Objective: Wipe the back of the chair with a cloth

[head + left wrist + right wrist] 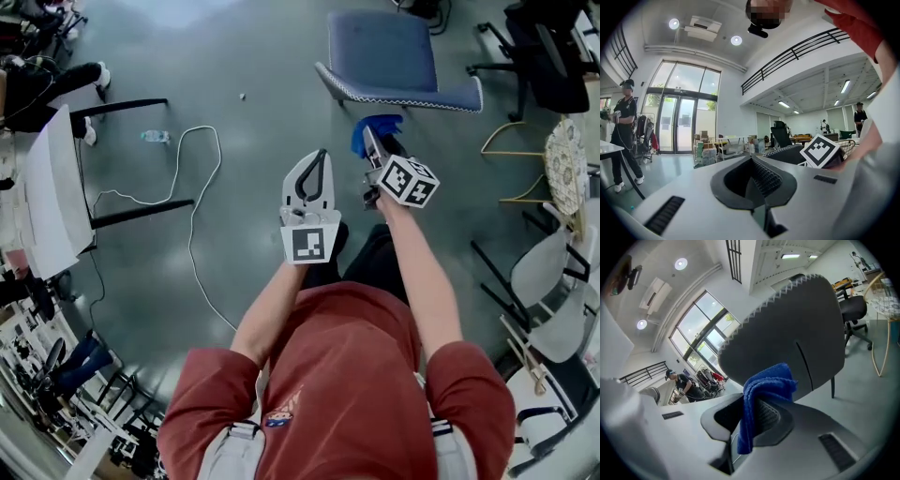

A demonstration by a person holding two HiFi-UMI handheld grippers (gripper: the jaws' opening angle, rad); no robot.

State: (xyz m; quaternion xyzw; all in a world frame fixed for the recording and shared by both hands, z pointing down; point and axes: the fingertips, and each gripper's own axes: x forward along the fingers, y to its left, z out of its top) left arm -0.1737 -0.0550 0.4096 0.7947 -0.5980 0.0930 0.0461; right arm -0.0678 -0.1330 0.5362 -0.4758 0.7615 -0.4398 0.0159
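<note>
The chair (394, 56) stands ahead of me, grey-blue with a zigzag-stitched rim. My right gripper (373, 148) is shut on a blue cloth (375, 129), held just short of the chair's near edge. In the right gripper view the cloth (764, 394) hangs folded out of the closed jaws of that gripper (752, 405), and the chair's dark back (787, 329) fills the space close ahead, apart from the cloth. My left gripper (314, 176) is raised beside the right one, shut with nothing in it. In the left gripper view that gripper (752, 160) points level, with the chair (787, 152) beyond.
A white cable (192, 187) loops over the grey floor at the left, near a small bottle (155, 137) and a white table (47, 197). A black office chair (544, 56), a wire-frame stand (565, 164) and white chairs (553, 281) crowd the right side. A person (623, 131) stands far left.
</note>
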